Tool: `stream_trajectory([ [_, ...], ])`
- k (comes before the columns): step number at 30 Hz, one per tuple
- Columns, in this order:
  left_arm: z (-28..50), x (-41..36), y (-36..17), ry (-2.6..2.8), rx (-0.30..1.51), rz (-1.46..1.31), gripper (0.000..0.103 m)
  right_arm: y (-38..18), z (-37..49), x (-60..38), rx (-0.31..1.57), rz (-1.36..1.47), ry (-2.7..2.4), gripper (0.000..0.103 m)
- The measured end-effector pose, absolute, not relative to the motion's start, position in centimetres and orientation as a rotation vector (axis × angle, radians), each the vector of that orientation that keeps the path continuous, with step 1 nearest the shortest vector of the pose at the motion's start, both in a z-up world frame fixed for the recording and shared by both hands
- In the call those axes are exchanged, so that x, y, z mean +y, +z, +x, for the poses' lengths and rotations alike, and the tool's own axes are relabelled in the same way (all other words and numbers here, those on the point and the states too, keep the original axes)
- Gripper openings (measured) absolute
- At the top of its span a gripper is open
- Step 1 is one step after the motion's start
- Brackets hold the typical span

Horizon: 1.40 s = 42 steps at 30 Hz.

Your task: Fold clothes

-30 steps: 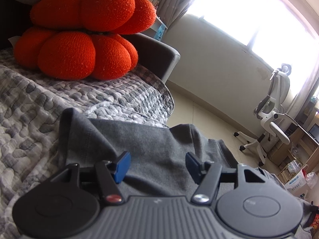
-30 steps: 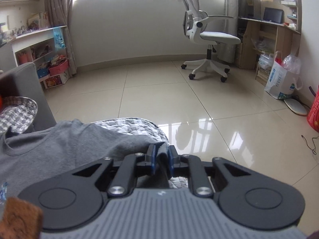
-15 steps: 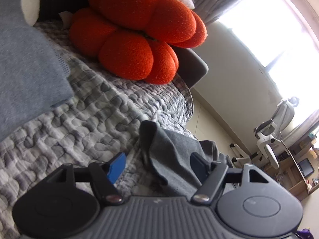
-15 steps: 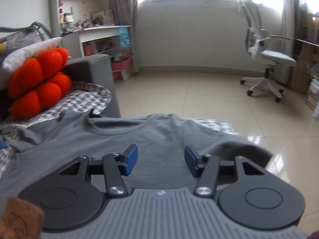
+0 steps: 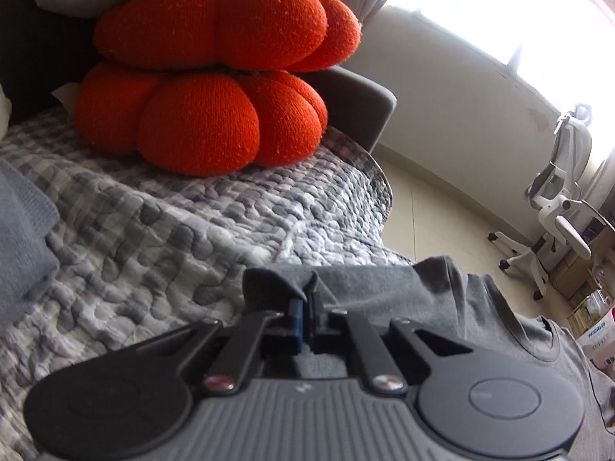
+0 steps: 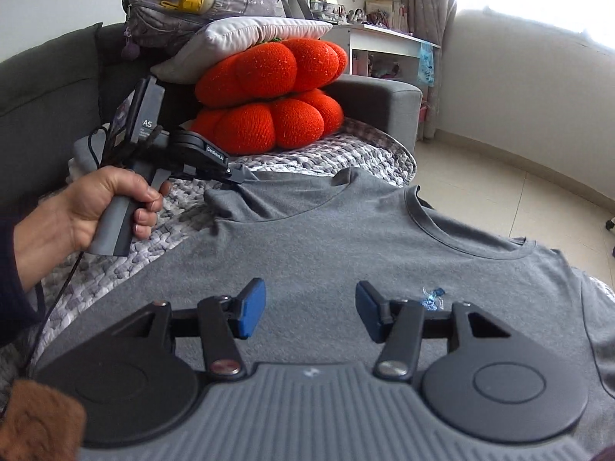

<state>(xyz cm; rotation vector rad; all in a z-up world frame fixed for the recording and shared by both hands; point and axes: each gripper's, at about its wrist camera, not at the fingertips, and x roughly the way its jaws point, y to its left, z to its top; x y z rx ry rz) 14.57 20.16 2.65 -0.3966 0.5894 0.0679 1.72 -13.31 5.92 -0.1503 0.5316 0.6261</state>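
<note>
A grey T-shirt (image 6: 346,242) lies spread on the quilted grey cover (image 6: 307,153) of a sofa, neck hole toward the room. In the left wrist view my left gripper (image 5: 306,309) is shut on the shirt's (image 5: 384,292) sleeve edge, and the cloth bunches up over its blue pads. The right wrist view shows that same left gripper (image 6: 240,173) at the shirt's far left corner, held by a person's hand (image 6: 100,203). My right gripper (image 6: 310,309) hovers over the shirt's chest, blue pads wide apart, nothing between them.
An orange pumpkin-shaped cushion (image 6: 276,96) sits on the sofa behind the shirt, with a white pillow (image 6: 246,42) and a grey bag (image 6: 207,4) on top. A folded blue-grey cloth (image 5: 19,238) lies at left. Tiled floor and a white office chair (image 5: 557,199) are at right.
My left gripper closed on the shirt's sleeve edge. My right gripper opened, let go of the cloth and swung left, from facing the room to facing the sofa.
</note>
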Motion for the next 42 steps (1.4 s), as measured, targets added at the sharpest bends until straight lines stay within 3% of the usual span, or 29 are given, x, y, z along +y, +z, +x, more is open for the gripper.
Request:
stream_trajectory([
  [9, 13.8, 23.0, 2.3, 0.024, 0.585, -0.518, 0.002, 6.1, 1.6, -13.3, 0.566, -0.115, 0.612, 0.056],
  [12, 13.1, 23.4, 1.7, 0.032, 0.592, -0.555, 0.012, 5.7, 1.2, -13.1, 0.61, -0.11, 0.652, 0.056],
  [15, 12.0, 23.9, 1.2, -0.022, 0.591, -0.634, 0.038, 5.4, 0.1, -12.8, 0.629, -0.127, 0.69, 0.056],
  [22, 9.4, 22.4, 1.4, -0.116, 0.603, -0.644, 0.049, 7.6, -1.6, -12.5, 0.583, -0.079, 0.721, 0.056],
  [25, 9.0, 20.6, 1.2, -0.122, 0.626, -0.558, 0.049, 9.8, -2.7, -12.6, 0.536, -0.039, 0.752, 0.056],
  [29, 9.0, 19.4, 0.3, -0.11, 0.642, -0.527, 0.045, 13.6, -5.3, -13.2, 0.448, 0.003, 0.793, 0.056],
  [31, 9.2, 19.0, 0.2, -0.09, 0.643, -0.489, 0.012, 14.2, -6.2, -13.1, 0.432, -0.023, 0.784, 0.056],
  [42, 8.8, 21.1, 1.1, -0.013, 0.626, -0.453, 0.002, 6.8, -8.6, -6.9, 0.575, -0.189, 0.863, 0.056],
])
